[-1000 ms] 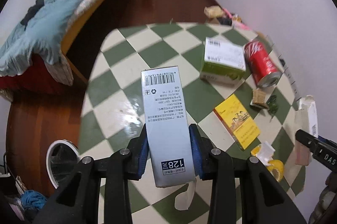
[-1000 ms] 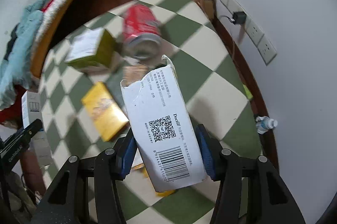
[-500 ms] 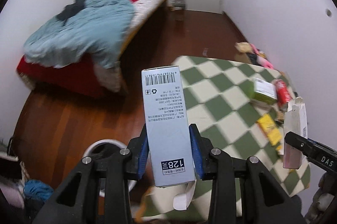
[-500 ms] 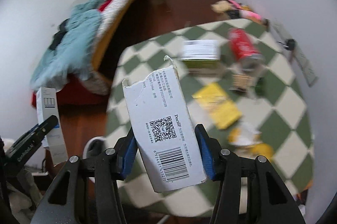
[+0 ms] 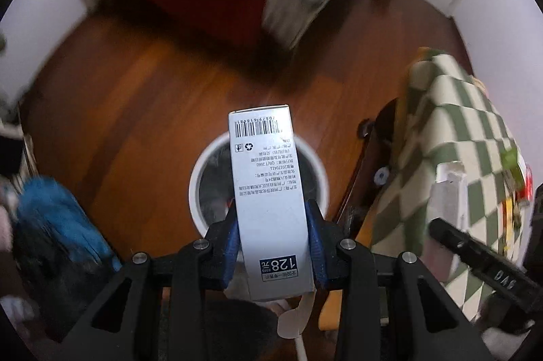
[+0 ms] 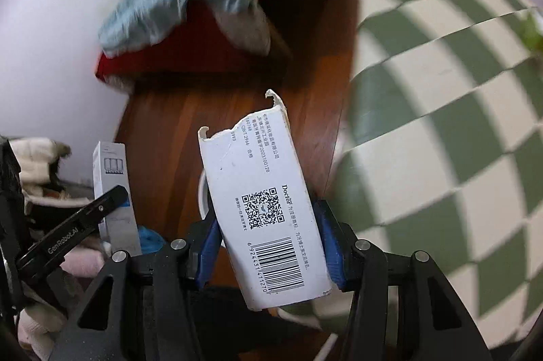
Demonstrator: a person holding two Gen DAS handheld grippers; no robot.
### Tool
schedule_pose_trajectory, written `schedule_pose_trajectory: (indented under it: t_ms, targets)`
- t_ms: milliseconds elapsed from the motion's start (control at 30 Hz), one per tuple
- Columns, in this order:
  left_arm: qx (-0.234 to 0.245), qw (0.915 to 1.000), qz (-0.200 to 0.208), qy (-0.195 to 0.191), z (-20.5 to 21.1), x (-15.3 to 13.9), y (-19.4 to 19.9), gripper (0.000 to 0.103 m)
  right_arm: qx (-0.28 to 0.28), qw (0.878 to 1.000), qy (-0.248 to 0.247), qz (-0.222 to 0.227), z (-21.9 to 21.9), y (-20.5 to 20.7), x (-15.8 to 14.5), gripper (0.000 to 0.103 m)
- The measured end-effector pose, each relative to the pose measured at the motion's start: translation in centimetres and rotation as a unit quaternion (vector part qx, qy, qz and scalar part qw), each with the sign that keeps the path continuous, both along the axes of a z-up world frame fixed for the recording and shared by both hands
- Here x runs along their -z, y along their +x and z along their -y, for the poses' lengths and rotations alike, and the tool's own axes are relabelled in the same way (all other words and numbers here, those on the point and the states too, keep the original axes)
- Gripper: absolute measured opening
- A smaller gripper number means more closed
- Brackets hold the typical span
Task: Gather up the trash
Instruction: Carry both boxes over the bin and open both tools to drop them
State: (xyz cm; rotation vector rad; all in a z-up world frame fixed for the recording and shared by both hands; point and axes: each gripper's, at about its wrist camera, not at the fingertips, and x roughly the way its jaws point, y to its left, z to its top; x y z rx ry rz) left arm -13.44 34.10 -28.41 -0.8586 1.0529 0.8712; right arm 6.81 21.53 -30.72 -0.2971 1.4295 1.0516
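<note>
Left wrist: hand-held gripper point(image 5: 273, 245) holds grey box point(image 5: 268, 191) above bin point(image 5: 203, 170).

We are seeing black gripper point(image 5: 274, 238) frames with silver screws point(image 5: 347, 244) and blue pads point(image 5: 231, 237); at nine o'clock, white "GenRobot.AI" lettering point(image 6: 62, 240).

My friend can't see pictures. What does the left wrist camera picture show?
The left gripper, with black arms and blue pads, clamps a tall grey cardboard box with a barcode right above a round white trash bin on the brown wooden floor. A green-and-cream checkered tablecloth hangs at the right.
</note>
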Motion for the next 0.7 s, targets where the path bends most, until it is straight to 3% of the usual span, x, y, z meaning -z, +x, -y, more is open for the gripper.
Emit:
schedule_pose_trajectory:
  t_ms: [200, 400, 433, 500, 533, 633, 667, 700]
  targets:
    - [-0.005, 0.9957, 0.005, -0.092, -4.3, 7.5, -0.5, 0.033, -0.036, 0.997, -0.066, -0.018, -7.1, -3.0, 7.7, 0.054]
    - [-0.016, 0.989, -0.008, -0.147, -6.3, 12.2, -0.8, 0.036, -0.066, 0.991, -0.111, -0.015, -11.7, -4.6, 13.0, 0.054]
    - [-0.018, 0.9884, -0.008, -0.15, -6.4, 12.5, -1.2, 0.039, -0.07, 0.99, -0.118, -0.014, -12.4, -4.7, 13.8, 0.054]
    - [-0.029, 0.9874, -0.006, -0.156, -6.5, 13.0, -1.6, 0.082, -0.081, 0.988, -0.131, -0.012, -13.4, -4.9, 15.2, 0.055]
    - [-0.035, 0.987, -0.004, -0.157, -6.7, 13.0, -2.1, 0.091, -0.084, 0.987, -0.137, -0.012, -13.7, -4.9, 15.7, 0.056]
    - [-0.049, 0.9872, -0.006, -0.152, -6.9, 12.8, -3.0, 0.093, -0.089, 0.985, -0.147, -0.026, -14.6, -4.1, 17.0, 0.06]
    - [-0.053, 0.9879, -0.012, -0.145, -6.9, 12.6, -3.4, 0.093, -0.091, 0.984, -0.148, -0.029, -14.7, -4.2, 17.3, 0.066]
    - [-0.057, 0.9891, -0.019, -0.134, -6.7, 12.2, -3.7, 0.093, -0.092, 0.984, -0.148, -0.023, -14.7, -4.2, 17.4, 0.078]
